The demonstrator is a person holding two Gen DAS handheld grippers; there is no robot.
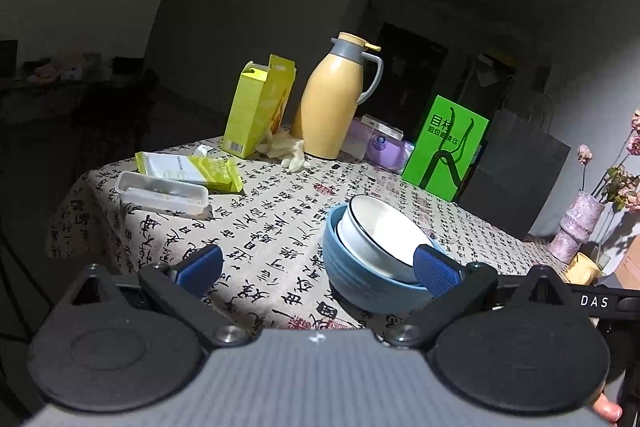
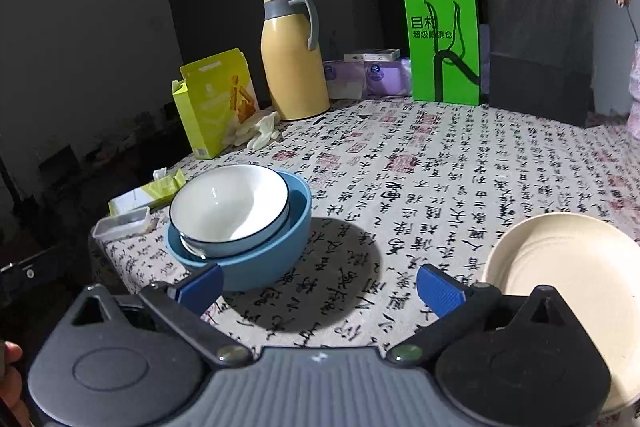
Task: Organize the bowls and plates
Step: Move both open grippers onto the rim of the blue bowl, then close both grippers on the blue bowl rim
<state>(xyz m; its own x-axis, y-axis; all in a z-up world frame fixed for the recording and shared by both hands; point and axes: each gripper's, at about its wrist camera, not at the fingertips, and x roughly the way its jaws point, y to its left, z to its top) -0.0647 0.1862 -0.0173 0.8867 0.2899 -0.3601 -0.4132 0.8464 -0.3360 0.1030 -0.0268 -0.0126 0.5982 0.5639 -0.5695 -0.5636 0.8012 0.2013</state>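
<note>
A white bowl with a dark rim (image 1: 380, 231) (image 2: 228, 205) sits nested inside a larger blue bowl (image 1: 360, 279) (image 2: 256, 259) on the calligraphy tablecloth (image 1: 260, 227) (image 2: 440, 179). A cream plate (image 2: 560, 267) lies flat to the right of the bowls, in the right wrist view only. My left gripper (image 1: 318, 269) is open and empty, its right finger close in front of the bowls. My right gripper (image 2: 320, 287) is open and empty, between the blue bowl and the plate, above the cloth.
At the back stand a yellow thermos jug (image 1: 332, 99) (image 2: 294, 59), a yellow box (image 1: 256, 107) (image 2: 216, 103), a green bag (image 1: 444, 147) (image 2: 444, 51), a dark paper bag (image 2: 540, 47) and purple packs (image 2: 368, 75). A clear plastic tray (image 1: 160, 193) and tissue pack (image 1: 188, 169) lie left. A vase (image 1: 576, 223) stands right.
</note>
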